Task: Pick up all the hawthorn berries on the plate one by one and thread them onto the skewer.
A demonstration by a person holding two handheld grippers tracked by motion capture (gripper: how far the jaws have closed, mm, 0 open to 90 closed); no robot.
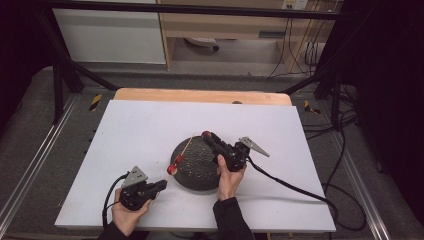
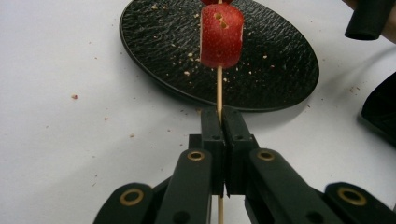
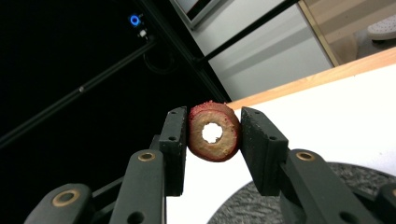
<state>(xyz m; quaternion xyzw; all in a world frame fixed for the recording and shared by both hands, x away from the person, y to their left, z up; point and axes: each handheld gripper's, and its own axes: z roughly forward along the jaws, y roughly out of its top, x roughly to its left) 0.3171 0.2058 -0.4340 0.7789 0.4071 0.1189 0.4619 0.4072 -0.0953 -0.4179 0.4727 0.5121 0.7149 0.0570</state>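
Jaws of the left gripper [image 2: 223,122] are clamped on a thin wooden skewer [image 2: 219,88] carrying a red fruit piece [image 2: 221,36] over the black plate [image 2: 154,51]. Right gripper [image 3: 214,135] pinches a cored fruit ring [image 3: 214,132], raised above the plate's far side.

White tabletop [image 1: 140,130], wood edge [image 1: 200,95] along far side. Grey carpet floor [image 1: 30,135], metal rails [image 1: 30,170] both sides. Black frame bars [image 1: 200,9] overhead. White panel [image 1: 110,37] and wood cabinet [image 1: 225,25] behind. Cables [image 1: 295,50] hanging far right. Surroundings dark.
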